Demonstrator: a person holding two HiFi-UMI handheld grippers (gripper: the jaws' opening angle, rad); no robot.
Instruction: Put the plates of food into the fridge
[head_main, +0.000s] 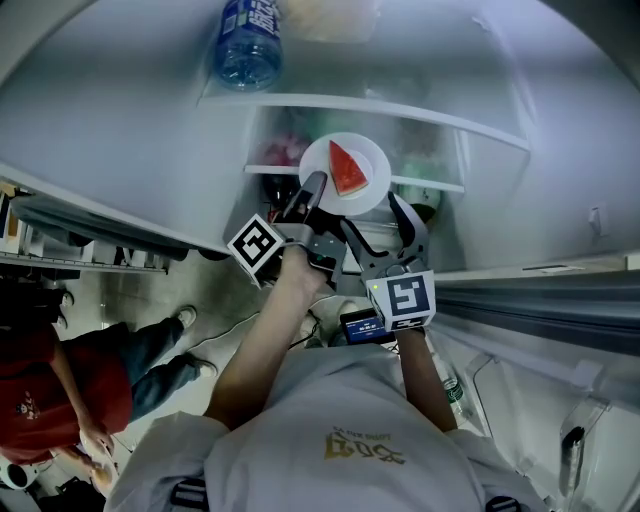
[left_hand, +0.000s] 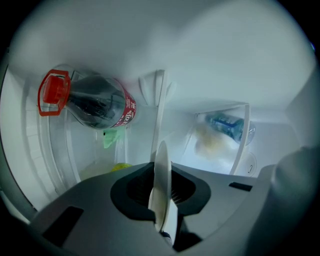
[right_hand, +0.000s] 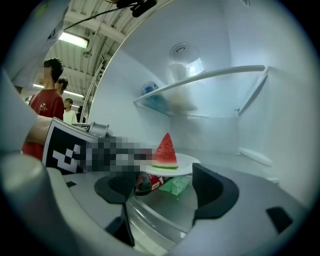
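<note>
While left gripper (head_main: 312, 192) clamps plate (head_main: 373, 160), right gripper (head_main: 370, 213) jaws apart

No text legible: white print on the blue label of the water bottle (head_main: 246, 35), white script on the red label of the dark bottle (left_hand: 100, 102) and gold print on the shirt (head_main: 365, 447) are unreadable, and the cubes on the left claw (head_main: 314, 185) and right claw (head_main: 368, 212) bear only square markers.

Blue water bottle (head_main: 246, 40), cola bottle (left_hand: 95, 102), red-shirted bystander (head_main: 50, 385)
</note>
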